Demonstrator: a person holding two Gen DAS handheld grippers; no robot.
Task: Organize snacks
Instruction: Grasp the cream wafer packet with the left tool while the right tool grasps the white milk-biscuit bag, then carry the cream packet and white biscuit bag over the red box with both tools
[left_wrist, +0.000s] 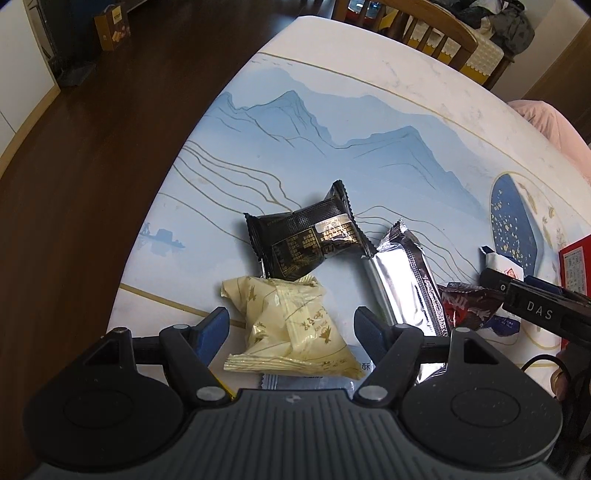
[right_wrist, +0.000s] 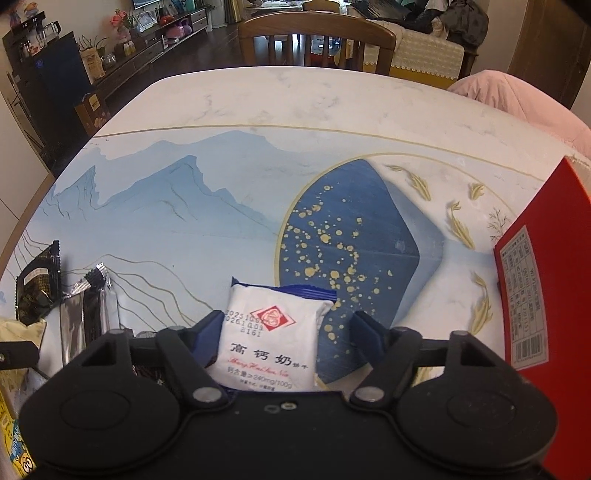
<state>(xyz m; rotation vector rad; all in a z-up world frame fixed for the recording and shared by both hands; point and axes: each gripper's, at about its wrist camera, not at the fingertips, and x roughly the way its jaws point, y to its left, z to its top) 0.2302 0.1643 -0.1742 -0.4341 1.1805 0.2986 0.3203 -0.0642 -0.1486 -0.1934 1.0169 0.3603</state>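
In the left wrist view my left gripper (left_wrist: 291, 326) is open, its fingers on either side of a cream-yellow snack packet (left_wrist: 291, 328) lying on the table. Beyond it lie a black packet (left_wrist: 306, 240) and a silver bar wrapper (left_wrist: 406, 280). A red-brown packet (left_wrist: 469, 310) lies to the right. In the right wrist view my right gripper (right_wrist: 286, 332) is open around a white and blue milk biscuit packet (right_wrist: 271, 339). The left finger touches it; the right finger stands apart. The black packet (right_wrist: 37, 288) and silver wrapper (right_wrist: 86, 314) show at the left.
A red box (right_wrist: 546, 295) stands at the right edge of the table (right_wrist: 258, 110), which has a blue mountain print. A wooden chair (right_wrist: 314, 37) stands at the far side. A pink cloth (right_wrist: 517, 99) lies at the far right. A yellow packet (right_wrist: 14, 450) sits bottom left.
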